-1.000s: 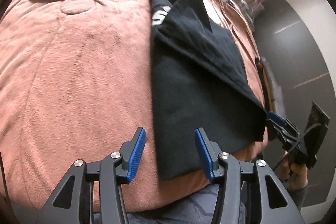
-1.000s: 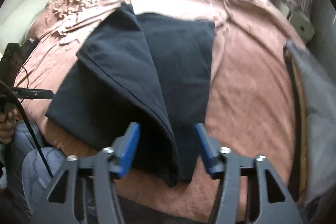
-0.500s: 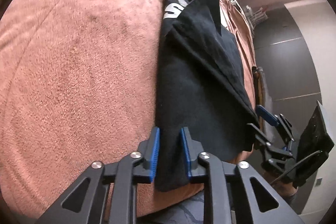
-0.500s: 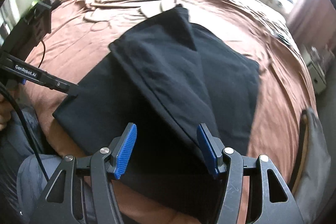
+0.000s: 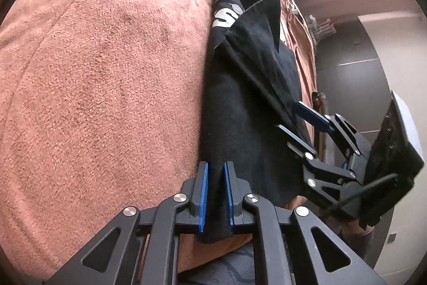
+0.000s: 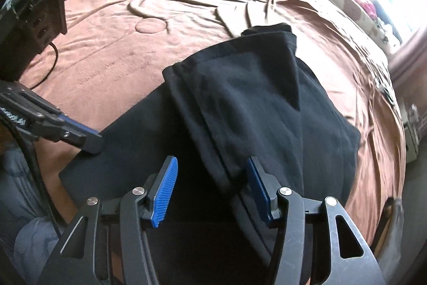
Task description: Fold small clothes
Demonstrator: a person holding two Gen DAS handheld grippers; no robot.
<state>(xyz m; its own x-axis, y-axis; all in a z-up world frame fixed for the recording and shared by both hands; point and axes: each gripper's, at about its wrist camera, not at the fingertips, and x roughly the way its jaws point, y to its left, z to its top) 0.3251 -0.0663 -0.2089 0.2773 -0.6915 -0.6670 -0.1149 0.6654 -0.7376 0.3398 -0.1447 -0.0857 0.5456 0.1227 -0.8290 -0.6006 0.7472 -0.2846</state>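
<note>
A black garment [image 5: 248,108] with a white print lies partly folded on a brown blanket [image 5: 101,76], one side flap laid over the middle. My left gripper [image 5: 215,194] is shut on the garment's near left corner. My right gripper [image 6: 210,191] is open, its blue pads straddling the near hem at the folded flap [image 6: 234,103]. In the left wrist view the right gripper [image 5: 299,115] shows at the garment's right edge. In the right wrist view the left gripper [image 6: 88,142] shows at the garment's left edge.
The blanket [image 6: 186,7] is wrinkled toward the far side. A window with small items [image 6: 379,2] is at the far end. The bed's right edge and a grey wall [image 5: 355,87] lie to the right. My clothed legs [image 6: 29,239] are at the near edge.
My left gripper moved in onto the garment's near left corner and closed on it. My right gripper stayed open and moved forward over the near hem.
</note>
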